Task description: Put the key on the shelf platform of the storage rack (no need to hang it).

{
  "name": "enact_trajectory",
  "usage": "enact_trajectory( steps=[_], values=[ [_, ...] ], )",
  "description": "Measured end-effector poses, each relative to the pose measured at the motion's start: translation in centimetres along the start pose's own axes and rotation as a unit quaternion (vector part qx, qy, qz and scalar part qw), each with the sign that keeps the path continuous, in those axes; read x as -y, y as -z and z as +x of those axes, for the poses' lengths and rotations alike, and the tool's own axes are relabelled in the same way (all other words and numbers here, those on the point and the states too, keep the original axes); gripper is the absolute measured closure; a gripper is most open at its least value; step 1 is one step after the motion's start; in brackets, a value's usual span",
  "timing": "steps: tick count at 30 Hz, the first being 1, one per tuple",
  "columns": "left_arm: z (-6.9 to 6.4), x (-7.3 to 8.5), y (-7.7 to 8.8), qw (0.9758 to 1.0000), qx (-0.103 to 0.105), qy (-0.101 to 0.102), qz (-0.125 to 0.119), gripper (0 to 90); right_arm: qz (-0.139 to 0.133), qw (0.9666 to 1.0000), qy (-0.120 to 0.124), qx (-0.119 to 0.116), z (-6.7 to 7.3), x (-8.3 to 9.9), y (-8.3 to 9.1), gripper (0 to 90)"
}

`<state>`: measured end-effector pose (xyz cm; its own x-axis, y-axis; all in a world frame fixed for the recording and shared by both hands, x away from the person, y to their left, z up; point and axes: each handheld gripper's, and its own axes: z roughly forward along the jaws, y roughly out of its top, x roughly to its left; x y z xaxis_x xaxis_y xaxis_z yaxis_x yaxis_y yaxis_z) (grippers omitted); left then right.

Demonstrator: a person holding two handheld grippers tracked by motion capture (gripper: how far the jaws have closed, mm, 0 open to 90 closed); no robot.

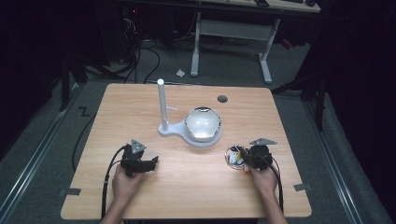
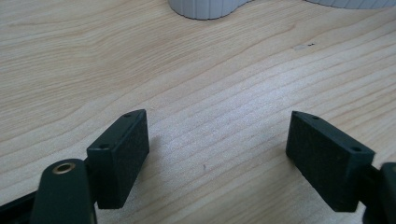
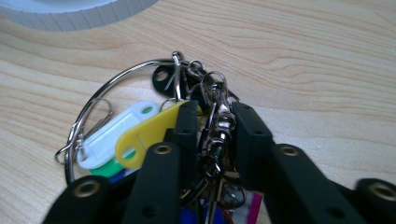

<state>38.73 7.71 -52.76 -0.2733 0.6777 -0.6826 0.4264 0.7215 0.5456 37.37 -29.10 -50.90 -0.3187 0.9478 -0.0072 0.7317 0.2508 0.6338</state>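
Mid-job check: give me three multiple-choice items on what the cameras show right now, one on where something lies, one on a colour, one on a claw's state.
1. Where does the key ring with tags lie on the table?
A. at the far left corner
B. near the right edge, at the right claw
C. under the white stand

2. What colour is the tag just beside the right claw's jaw?
A. yellow
B. orange
C. grey

3. How does the left claw stand?
A. shut on the ring
B. shut on nothing
C. open over bare wood

Answers: 1 B, the high view shows it at the right hand; 2 A, the right gripper view shows a yellow tag over the white one; 3 C, the left gripper view shows wide jaws with nothing between.
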Motion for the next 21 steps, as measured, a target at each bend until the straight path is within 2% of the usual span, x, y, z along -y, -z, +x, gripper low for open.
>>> enact_trajectory(
  steps=[1, 9, 15, 18, 21],
  values=[
    [0.0, 0.0, 0.0, 1.0, -0.001, 0.002, 0.0, 21.5, 0.004, 1.0, 0.008, -0.001, 0.1, -0.1, 0.0, 77.0],
    [0.0, 0.0, 0.0, 1.0, -0.001, 0.001, 0.0, 21.5, 0.002, 0.9998, 0.021, -0.007, 0.2, -0.1, 0.3, 78.6],
    [0.0, 0.0, 0.0, 1.0, -0.001, 0.003, 0.0, 21.6, -0.023, 0.9992, 0.008, -0.031, 0.1, -0.1, 1.1, 80.2],
    [-0.1, 0.0, 0.0, 1.0, -0.002, 0.003, 0.0, 21.6, -0.03, 0.9988, 0.022, -0.032, 0.4, -0.4, 1.7, 80.5],
    [0.0, 0.0, 0.0, 1.0, -0.001, 0.003, 0.0, 21.6, -0.038, 0.9983, 0.026, -0.036, 0.5, -0.5, 2.2, 81.6]
  ],
)
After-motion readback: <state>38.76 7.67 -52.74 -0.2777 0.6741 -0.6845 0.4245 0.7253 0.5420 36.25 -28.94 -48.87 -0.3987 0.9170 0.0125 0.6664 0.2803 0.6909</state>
